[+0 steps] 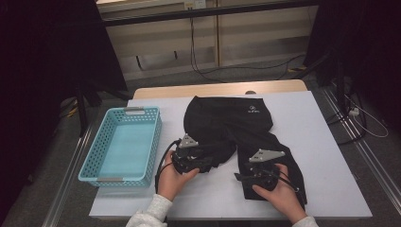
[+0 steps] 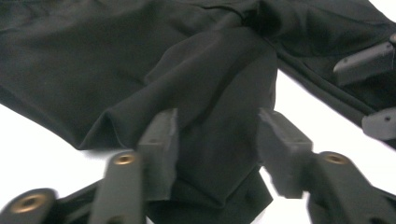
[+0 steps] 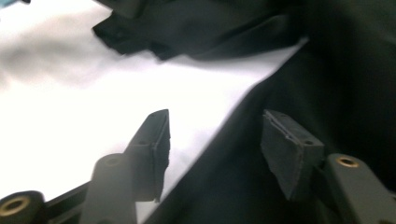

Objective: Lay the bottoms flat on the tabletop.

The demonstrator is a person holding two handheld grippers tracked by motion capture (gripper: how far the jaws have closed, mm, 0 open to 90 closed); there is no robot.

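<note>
Black trousers (image 1: 227, 123) lie spread on the white table cover (image 1: 326, 156), waist at the far side and legs toward me. My left gripper (image 1: 210, 161) sits at the folded-over left leg. In the left gripper view its jaws (image 2: 217, 126) stand apart, with a loose fold of the black cloth (image 2: 219, 93) lying between them and not pinched. My right gripper (image 1: 240, 178) is at the inner edge of the right leg near the hem. In the right gripper view it (image 3: 215, 123) is open, straddling the cloth edge (image 3: 243, 154) where it meets the white cover.
A turquoise plastic basket (image 1: 90, 166) stands on the left of the table, with nothing in it. Bare white cover lies right of the trousers and along the near edge. A wooden table edge (image 1: 217, 88) shows at the back, with cables on the floor beyond.
</note>
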